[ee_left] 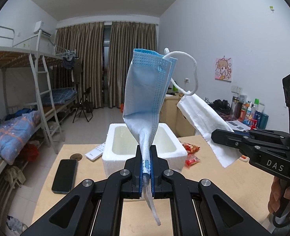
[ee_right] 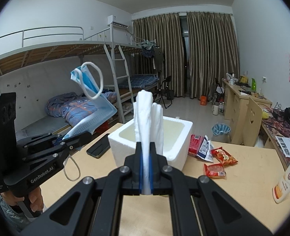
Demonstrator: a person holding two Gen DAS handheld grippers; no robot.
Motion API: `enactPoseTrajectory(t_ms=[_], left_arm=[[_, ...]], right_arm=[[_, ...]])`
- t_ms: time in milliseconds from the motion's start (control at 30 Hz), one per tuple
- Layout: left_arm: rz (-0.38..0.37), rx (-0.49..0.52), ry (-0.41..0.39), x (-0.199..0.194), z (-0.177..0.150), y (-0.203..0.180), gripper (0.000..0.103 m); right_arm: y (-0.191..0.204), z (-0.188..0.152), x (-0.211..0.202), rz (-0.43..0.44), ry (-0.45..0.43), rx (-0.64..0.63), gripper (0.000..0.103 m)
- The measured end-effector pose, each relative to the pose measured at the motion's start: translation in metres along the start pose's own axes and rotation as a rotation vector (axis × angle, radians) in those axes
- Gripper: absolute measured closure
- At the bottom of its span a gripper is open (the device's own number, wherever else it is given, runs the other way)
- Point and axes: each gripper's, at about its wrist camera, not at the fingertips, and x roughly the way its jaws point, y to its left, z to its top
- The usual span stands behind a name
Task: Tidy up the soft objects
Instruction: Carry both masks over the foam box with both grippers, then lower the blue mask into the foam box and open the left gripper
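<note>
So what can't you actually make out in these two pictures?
- Foam box floor: both views, hidden by its walls and the held items.
- Face mask lower end: left view, pinched inside the left hand-held gripper.
- Tissue bottom: right view, clamped in the right hand-held gripper.
- Snack packet wording: right view, too small.
- Bottle: right view, cut by the edge.

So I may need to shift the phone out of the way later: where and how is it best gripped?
The phone lies flat, screen up, on the table, left of the foam box. Probably grip across its narrow width, one long edge per finger, coming straight down from above. Its near end is clear. Both the left gripper and right gripper are occupied now.
</note>
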Motion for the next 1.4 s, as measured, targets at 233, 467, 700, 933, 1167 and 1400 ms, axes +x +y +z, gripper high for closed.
enactPoseTrajectory(t_ms=[233, 467, 700, 933, 1167, 1400], left_arm=[[-0.011, -0.016, 0.037, 0.026, 0.012, 0.011, 0.097], [-0.013, -0.023, 0.056, 0.050, 0.024, 0.022, 0.097], [-0.020, -0.021, 0.084, 0.081, 0.030, 0.031, 0.097], [-0.051, -0.013, 0.136, 0.122, 0.030, 0.033, 0.097], [-0.080, -0.004, 0.161, 0.147, 0.029, 0.030, 0.097], [-0.052, -0.004, 0.183, 0.152, 0.028, 0.034, 0.039]], right_arm=[[-0.009, 0.011, 0.019, -0.008, 0.022, 0.005, 0.095], [-0.011, 0.024, 0.039, 0.003, 0.035, 0.008, 0.095], [-0.015, 0.029, 0.059, 0.016, 0.048, 0.020, 0.095], [-0.025, 0.033, 0.069, 0.007, 0.047, 0.035, 0.095], [-0.034, 0.030, 0.072, -0.010, 0.052, 0.043, 0.095], [-0.038, 0.031, 0.069, -0.019, 0.044, 0.050, 0.095]])
